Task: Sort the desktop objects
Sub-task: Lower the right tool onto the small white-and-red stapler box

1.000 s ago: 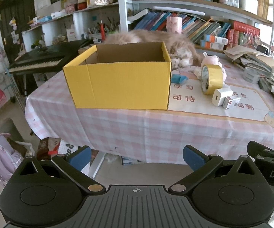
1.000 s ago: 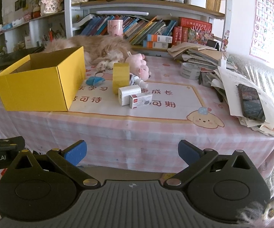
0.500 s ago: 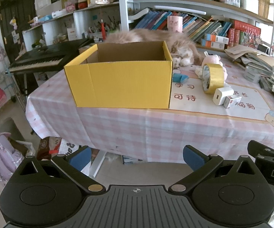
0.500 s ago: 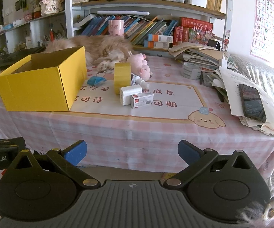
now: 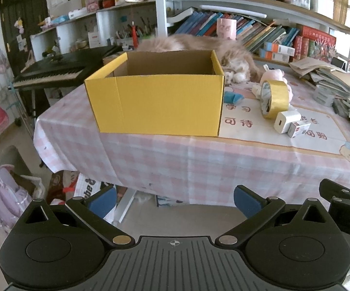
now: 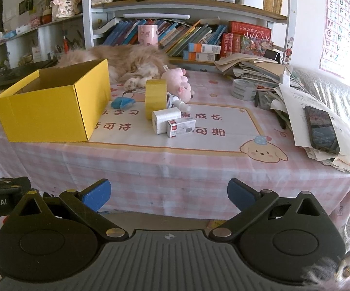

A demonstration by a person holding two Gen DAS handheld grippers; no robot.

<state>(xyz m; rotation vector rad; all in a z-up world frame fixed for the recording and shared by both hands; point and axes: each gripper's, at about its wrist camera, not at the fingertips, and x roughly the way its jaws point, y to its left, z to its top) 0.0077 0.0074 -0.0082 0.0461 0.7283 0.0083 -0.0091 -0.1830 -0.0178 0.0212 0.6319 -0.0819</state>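
Observation:
An open yellow cardboard box (image 5: 155,104) (image 6: 51,111) stands on the pink checked table (image 5: 223,160). To its right lie a gold tape roll (image 5: 274,99) (image 6: 155,98), a white charger (image 5: 286,121) (image 6: 166,120), a small white-and-red box (image 5: 298,129) (image 6: 181,127), a blue object (image 5: 232,97) (image 6: 123,102) and a pink plush toy (image 6: 177,83). My left gripper (image 5: 173,201) is open and empty, below and in front of the table edge. My right gripper (image 6: 169,194) is also open and empty, in front of the table.
A fluffy cat (image 6: 126,60) lies behind the box. A grey tape roll (image 6: 244,88), piled papers and a phone (image 6: 321,128) sit on the table's right side. Bookshelves (image 6: 199,34) stand behind. A keyboard piano (image 5: 53,71) is at the left.
Both grippers have risen slightly and drawn a little nearer the table. Both stay open; nothing on the table has moved.

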